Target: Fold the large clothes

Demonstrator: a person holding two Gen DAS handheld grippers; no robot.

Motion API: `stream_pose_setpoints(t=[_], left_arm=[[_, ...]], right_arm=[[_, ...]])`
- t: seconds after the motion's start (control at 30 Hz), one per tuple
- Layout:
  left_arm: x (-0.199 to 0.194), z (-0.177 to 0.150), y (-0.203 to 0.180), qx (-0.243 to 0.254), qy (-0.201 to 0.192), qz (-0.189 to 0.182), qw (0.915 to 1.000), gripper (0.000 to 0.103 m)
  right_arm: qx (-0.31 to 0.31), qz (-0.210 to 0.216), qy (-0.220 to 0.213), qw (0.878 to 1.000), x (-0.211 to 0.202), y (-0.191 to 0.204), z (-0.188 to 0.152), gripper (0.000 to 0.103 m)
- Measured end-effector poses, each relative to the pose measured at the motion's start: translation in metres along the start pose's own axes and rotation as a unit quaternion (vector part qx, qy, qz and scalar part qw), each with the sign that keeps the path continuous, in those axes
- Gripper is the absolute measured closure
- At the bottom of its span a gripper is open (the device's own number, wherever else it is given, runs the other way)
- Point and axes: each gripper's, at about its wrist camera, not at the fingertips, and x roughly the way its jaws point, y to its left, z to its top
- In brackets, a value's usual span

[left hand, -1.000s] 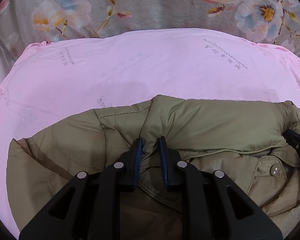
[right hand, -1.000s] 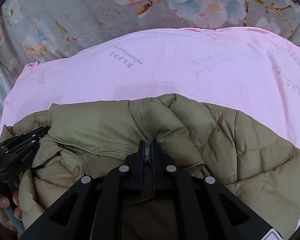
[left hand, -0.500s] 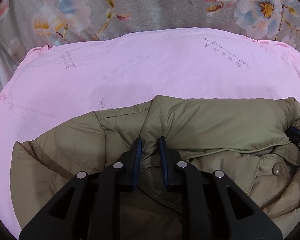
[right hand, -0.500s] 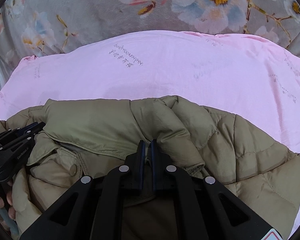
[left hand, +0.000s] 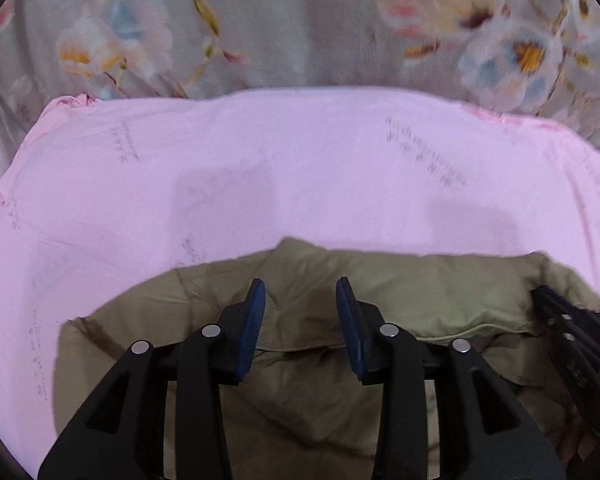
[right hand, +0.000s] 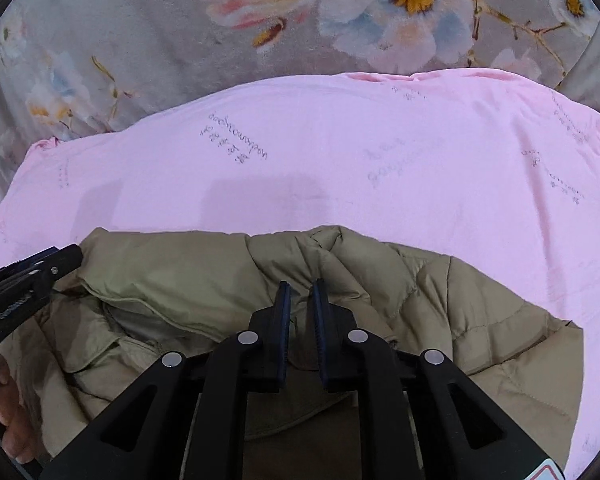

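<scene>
Olive quilted fabric fills the lower half of our left wrist view: 1 padded jacket (left hand: 400, 292), lying bunched on a pink sheet (left hand: 260, 184) that covers a grey floral blanket (left hand: 300, 28). Our left gripper (left hand: 300, 300) hangs just above the folded edge; its jaws are opening, already well parted, and the blue pads (left hand: 256, 312) press on nothing, the cloth lying below and between them. We judge this a release after laying a fold flat. At the right edge, 1 black frame shows: our right gripper (left hand: 572, 320).

Right wrist view: same jacket (right hand: 480, 312), its near portion on the sheet (right hand: 340, 152), with the quilted side spreading rightward. Right gripper (right hand: 300, 300) sits over a puffed ridge; its jaws are opening but only narrowly parted, and whether a pinch of cloth remains between them we cannot tell. Left gripper (right hand: 28, 276) enters at left, with the person's fingers (right hand: 12, 420) below it. Both tools stand side by side along 1 edge, as for a shared fold.
</scene>
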Motion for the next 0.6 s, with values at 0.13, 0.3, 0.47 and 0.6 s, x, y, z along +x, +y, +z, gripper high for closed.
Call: stream_pose_setpoints(t=[0.13, 0.3, 0.47, 0.6], left_arm=[[0.014, -0.017, -0.007, 0.005, -0.008, 0.014, 0.9999, 0.068], [0.017, -0.021, -0.017, 0.028, -0.012, 0.037, 0.9988, 0.068], [0.019, -0.021, -0.02, 0.039, -0.01, 0.049, 0.998, 0.068], [0.02, -0.019, -0.021, 0.042, -0.006, 0.053, 0.9977, 0.068]], right_arm=[[0.0, 0.002, -0.002, 1.0, 0.002, 0.0, -0.003, 0.091], [-0.002, 0.003, 0.0, 1.0, 0.004, 0.001, -0.003, 0.091], [-0.005, 0.001, 0.001, 1.0, 0.005, 0.001, -0.003, 0.091], [-0.002, 0.003, -0.001, 1.0, 0.006, 0.001, -0.003, 0.091]])
